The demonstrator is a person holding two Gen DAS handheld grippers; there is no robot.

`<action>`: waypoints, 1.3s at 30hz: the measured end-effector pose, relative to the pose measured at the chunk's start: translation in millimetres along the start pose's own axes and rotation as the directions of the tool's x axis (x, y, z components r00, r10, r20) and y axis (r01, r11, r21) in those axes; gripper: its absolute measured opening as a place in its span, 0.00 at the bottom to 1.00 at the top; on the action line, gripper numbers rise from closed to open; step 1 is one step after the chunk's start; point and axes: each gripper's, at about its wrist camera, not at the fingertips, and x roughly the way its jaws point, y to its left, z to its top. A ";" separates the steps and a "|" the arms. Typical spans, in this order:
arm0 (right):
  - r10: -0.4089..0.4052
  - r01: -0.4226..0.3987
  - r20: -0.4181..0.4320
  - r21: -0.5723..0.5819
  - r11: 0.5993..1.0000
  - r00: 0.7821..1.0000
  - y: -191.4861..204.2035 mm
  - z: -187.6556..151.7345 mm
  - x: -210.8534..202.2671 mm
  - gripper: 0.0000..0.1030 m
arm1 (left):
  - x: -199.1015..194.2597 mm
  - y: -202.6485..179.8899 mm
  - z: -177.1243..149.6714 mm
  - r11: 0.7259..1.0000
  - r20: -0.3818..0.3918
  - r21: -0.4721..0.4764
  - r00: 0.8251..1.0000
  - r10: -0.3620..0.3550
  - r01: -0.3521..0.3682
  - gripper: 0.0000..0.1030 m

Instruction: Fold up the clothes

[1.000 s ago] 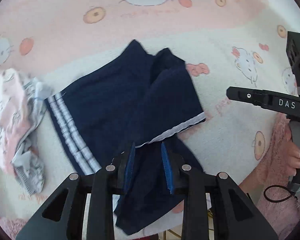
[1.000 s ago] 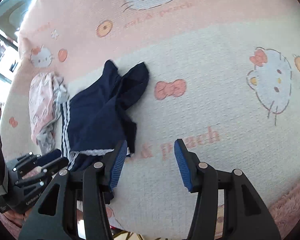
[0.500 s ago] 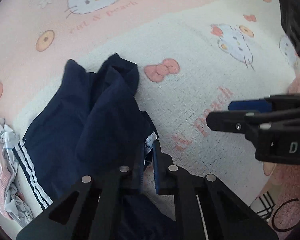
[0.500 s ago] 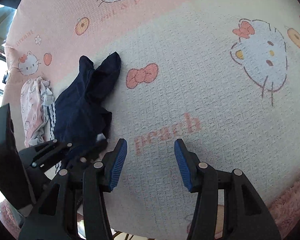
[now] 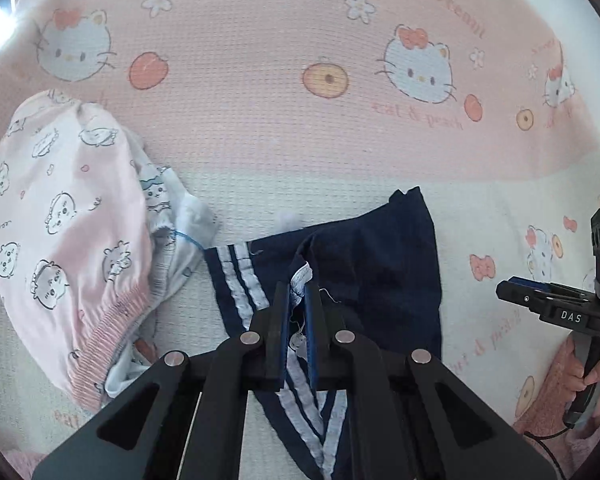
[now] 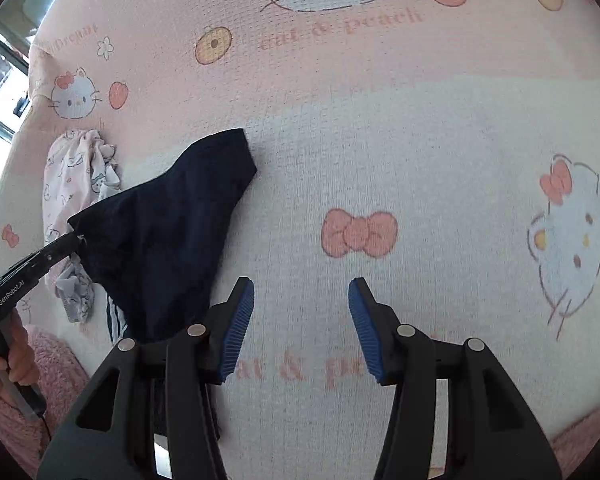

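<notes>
The left gripper (image 5: 296, 300) is pinching the white-trimmed hem of the navy blue shorts with white side stripes (image 5: 380, 264), its jaws pressed together on the cloth; the fabric is hanging in a soft drape from that single hold and trailing onto the pink and cream cat-print blanket (image 5: 300, 140) beneath; it looks light, thin and limp, so it is likely to sag and swing rather than keep any shape, and one pinch is bunching it instead of spreading it. The right gripper (image 6: 301, 330) is standing spread, holding nothing, over bare blanket just beside the shorts' nearer edge; a second hold on the hem or waistband, well apart from the first, would probably let the cloth be stretched flat; the trimmed edges seem the firmest places to grip, since the smooth middle may slip. Further left, a crumpled pale pink garment with small cartoon prints (image 5: 68, 232) is lying just beside the shorts.
</notes>
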 end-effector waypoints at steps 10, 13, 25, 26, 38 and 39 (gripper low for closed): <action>0.010 -0.010 -0.001 -0.208 0.978 1.000 69.9 50.8 35.4 0.49 | 51.1 47.1 1.7 1.000 -0.141 -0.006 0.990 0.027 -0.028 0.07; -0.030 0.032 0.012 -0.258 0.966 0.999 89.3 70.6 55.4 0.49 | 53.0 54.9 7.1 0.999 -0.129 -0.013 0.991 0.029 -0.031 0.07; -0.061 0.063 0.027 -0.078 0.995 0.998 53.7 94.1 75.6 0.49 | 85.0 68.2 8.7 0.999 -0.183 0.017 0.982 0.054 -0.052 0.08; -0.052 0.052 0.004 -0.123 0.991 0.999 58.4 94.4 81.6 0.49 | 84.4 67.2 8.1 0.998 -0.179 0.019 0.982 0.056 -0.053 0.08; -0.020 -0.005 -0.071 -0.337 0.941 0.997 99.3 78.8 96.4 0.52 | 87.4 53.2 7.7 0.998 -0.177 0.040 0.983 0.052 -0.046 0.09; -0.016 -0.007 -0.069 -0.323 0.947 0.997 97.7 80.9 98.2 0.52 | 87.8 51.8 7.0 0.998 -0.176 0.043 0.983 0.055 -0.048 0.09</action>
